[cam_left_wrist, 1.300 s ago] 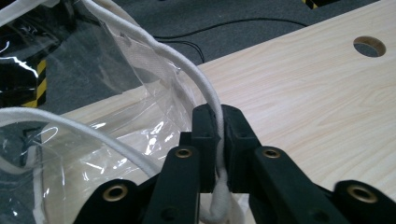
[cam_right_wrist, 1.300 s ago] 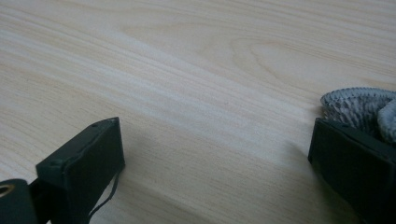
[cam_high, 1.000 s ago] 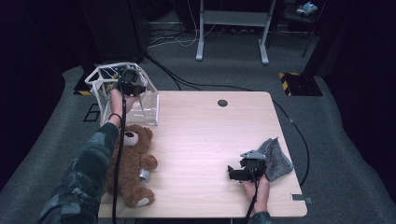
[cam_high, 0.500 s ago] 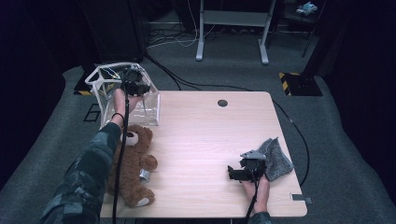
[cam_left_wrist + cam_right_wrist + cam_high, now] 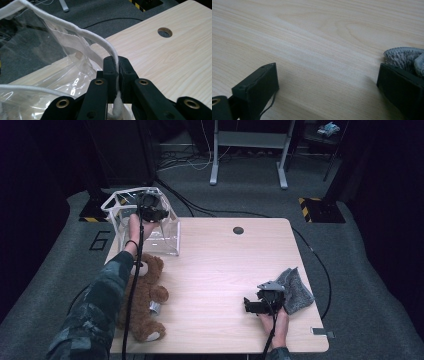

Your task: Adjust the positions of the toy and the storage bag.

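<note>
Leftmost, the clear plastic bag point(image 5: 145, 225) with white fabric trim stands at the far left corner of the tabletop point(image 5: 220, 270), its mouth open upward. Left claw point(image 5: 152, 213) is at the bag's upper rim on the side nearer the tabletop's middle; in the left gripper view the left claw point(image 5: 116, 65) has its jaws closed tight on the white trim cord point(image 5: 75, 28), which runs between the pads and out below them. Cord arcs up and away to the left from the grip, with the clear bag wall hanging beneath it.

Just on the near side of the bag, a brown teddy bear point(image 5: 145, 295) lies at the left edge of the tabletop, partly under the person's left sleeve point(image 5: 95, 315).

Mid-tabletop is bare wood, with a round cable hole point(image 5: 238, 230) near the far edge.

Right side: right claw point(image 5: 255, 306) rests low at the near edge, jaws wide apart, nothing between them. In the right gripper view the grey knitted cloth point(image 5: 404, 57) lies just beside one jaw; whether it touches cannot be told. From the high view the same cloth point(image 5: 295, 287) sits to the right of the claw.
</note>
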A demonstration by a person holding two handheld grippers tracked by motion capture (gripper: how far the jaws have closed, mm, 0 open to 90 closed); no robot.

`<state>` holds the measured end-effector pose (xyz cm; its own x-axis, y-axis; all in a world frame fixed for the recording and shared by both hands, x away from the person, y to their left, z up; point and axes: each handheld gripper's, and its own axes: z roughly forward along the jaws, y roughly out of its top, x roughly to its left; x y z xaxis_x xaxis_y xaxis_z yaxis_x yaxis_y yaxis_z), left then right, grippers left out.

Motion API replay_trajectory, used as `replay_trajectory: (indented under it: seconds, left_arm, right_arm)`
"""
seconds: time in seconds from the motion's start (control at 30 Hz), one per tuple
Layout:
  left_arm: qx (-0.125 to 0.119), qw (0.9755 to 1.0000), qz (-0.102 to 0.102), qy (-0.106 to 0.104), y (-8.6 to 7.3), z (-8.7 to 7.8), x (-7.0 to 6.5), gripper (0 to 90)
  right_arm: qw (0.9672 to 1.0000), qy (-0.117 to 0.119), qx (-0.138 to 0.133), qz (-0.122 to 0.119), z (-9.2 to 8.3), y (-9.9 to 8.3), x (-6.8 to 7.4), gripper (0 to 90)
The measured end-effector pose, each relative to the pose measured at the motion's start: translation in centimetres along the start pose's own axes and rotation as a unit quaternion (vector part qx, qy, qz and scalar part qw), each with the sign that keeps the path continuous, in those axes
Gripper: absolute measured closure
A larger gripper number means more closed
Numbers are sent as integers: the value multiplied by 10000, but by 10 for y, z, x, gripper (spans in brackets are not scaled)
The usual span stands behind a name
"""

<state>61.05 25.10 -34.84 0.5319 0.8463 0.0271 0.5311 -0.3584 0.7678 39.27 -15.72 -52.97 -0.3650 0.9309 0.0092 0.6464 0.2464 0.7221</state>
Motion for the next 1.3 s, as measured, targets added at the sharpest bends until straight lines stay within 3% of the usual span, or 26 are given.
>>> replay_trajectory:
  seconds: [0.23,1.3]
  left_arm:
    - [24,9999,73,-85,5,5,-18,853]
    - [182,9992,162,-314,20,23,-75,845]
  right_arm:
    - [10000,2,-7,-4,0,0,0,30]
    - [10000,-18,-20,21,0,0,0,31]
